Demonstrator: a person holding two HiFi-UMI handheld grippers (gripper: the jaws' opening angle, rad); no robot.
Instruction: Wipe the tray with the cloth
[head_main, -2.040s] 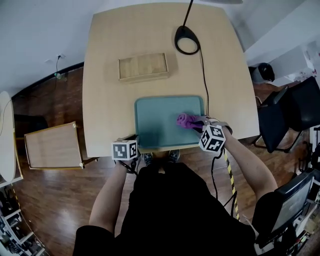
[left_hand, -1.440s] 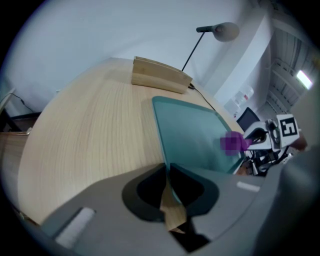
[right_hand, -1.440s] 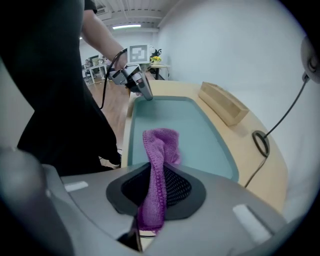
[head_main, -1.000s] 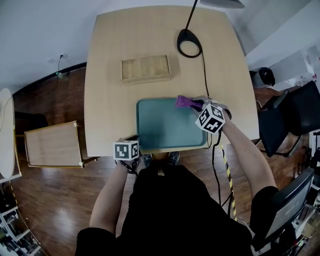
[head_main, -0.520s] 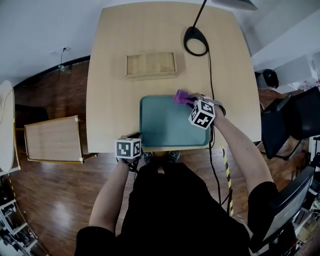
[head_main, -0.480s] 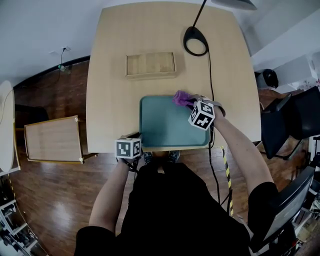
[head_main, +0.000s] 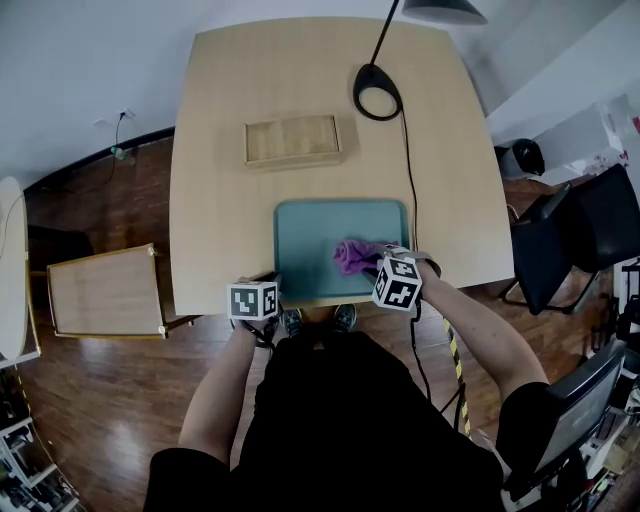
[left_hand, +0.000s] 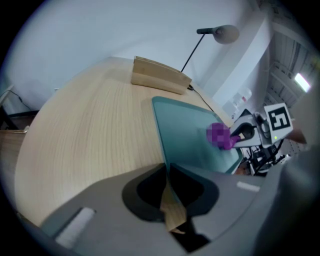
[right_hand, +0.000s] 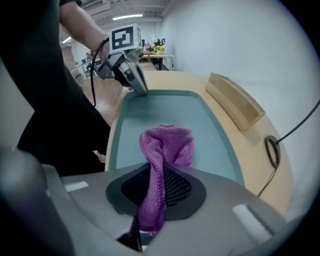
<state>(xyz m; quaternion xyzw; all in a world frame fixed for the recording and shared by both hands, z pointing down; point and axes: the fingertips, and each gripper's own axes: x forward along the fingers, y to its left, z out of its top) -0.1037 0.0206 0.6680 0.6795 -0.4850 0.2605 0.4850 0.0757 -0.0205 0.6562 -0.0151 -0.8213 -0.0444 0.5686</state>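
The bench (head_main: 220, 150) carries a teal tray (head_main: 305, 240) at its near edge; the left tongs (left_hand: 166, 170) are clamped on the rim at the tray's near left corner; the right tongs (right_hand: 161, 172) grip the purple cloth (head_main: 352, 256), which lies bunched on the tray's near right part.

Left gripper (left_hand: 167, 174) and right gripper (right_hand: 150, 192) are both clamped tight.
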